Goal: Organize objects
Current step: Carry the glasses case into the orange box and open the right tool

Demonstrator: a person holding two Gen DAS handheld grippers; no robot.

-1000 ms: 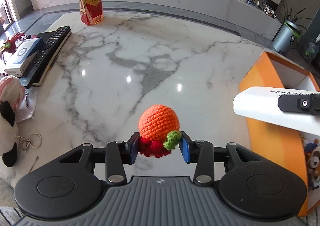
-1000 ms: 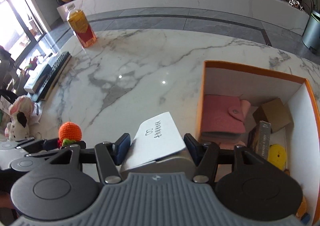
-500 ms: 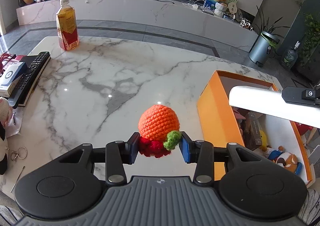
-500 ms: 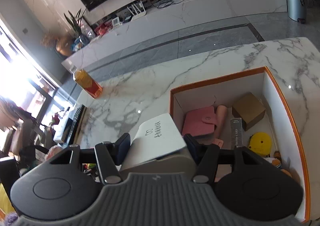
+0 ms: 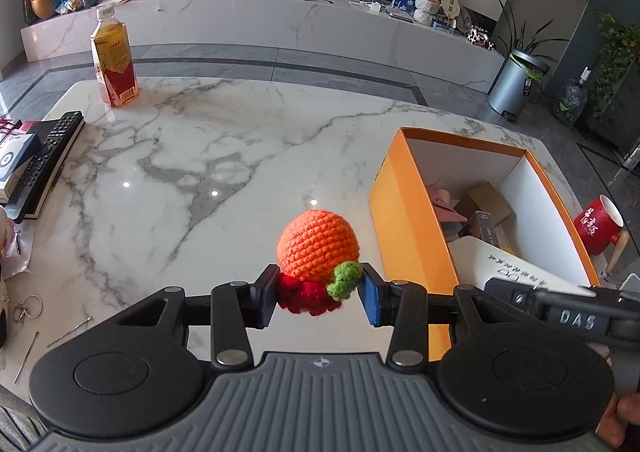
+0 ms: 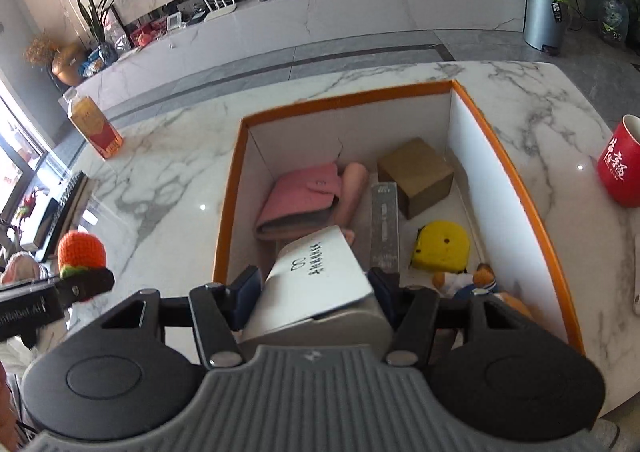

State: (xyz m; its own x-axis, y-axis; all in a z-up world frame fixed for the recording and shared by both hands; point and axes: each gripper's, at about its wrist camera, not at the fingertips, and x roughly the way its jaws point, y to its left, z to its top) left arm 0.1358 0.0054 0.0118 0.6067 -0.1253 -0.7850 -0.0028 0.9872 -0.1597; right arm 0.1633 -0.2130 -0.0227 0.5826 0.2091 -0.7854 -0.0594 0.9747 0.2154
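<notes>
My left gripper is shut on an orange crocheted ball with red and green trim, held above the marble table left of the orange box. The ball also shows in the right wrist view. My right gripper is shut on a white and grey case with printed text, held over the near end of the orange box. The case shows in the left wrist view inside the box's near corner.
The box holds a pink wallet, a brown carton, a grey card box, a yellow case and a small plush. A red mug stands right of the box. A drink bottle, remotes and keys lie left.
Both grippers have moved right toward the box. The right gripper has tilted down and lowered the case over the box's near end. Both grips are unchanged.
</notes>
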